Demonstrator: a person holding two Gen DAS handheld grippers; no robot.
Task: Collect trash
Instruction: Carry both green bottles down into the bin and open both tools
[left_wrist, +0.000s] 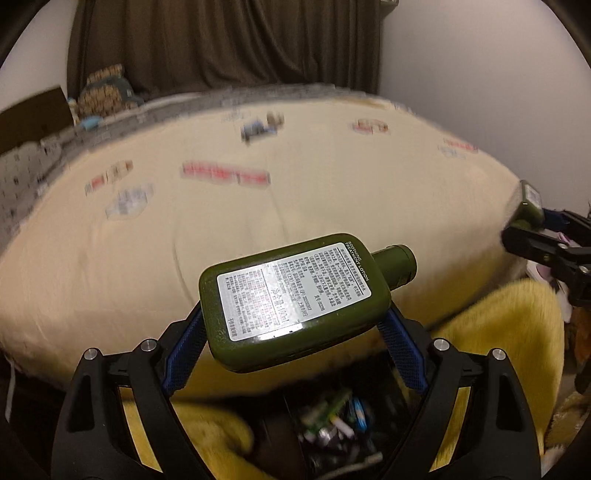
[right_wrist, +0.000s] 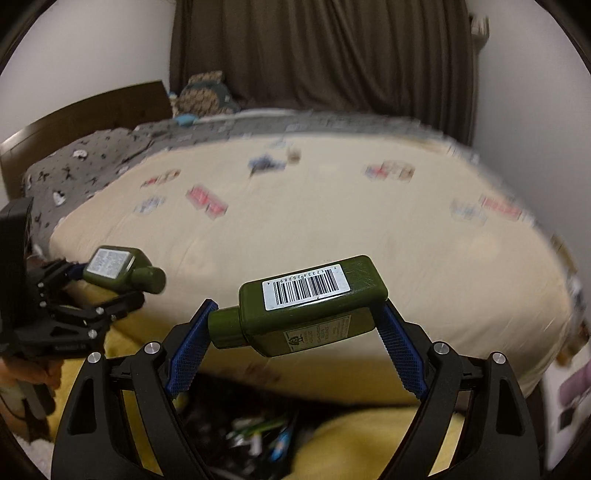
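Blue pads of my left hand-held gripper (left_wrist: 295, 328) clamp a green lotion bottle (left_wrist: 295, 299) across its wide body, jaws spread far, its long axis lying crosswise with the cap aimed right. My right hand-held gripper (right_wrist: 295, 332) pinches a 2nd green bottle (right_wrist: 314, 302) end to end, cap pointing left. Below both sits a dark bin of trash (left_wrist: 332, 424) against a yellow blanket (left_wrist: 498, 332). Ahead lies the cream bed (left_wrist: 258, 221), littered with blurred wrappers (left_wrist: 225, 173).
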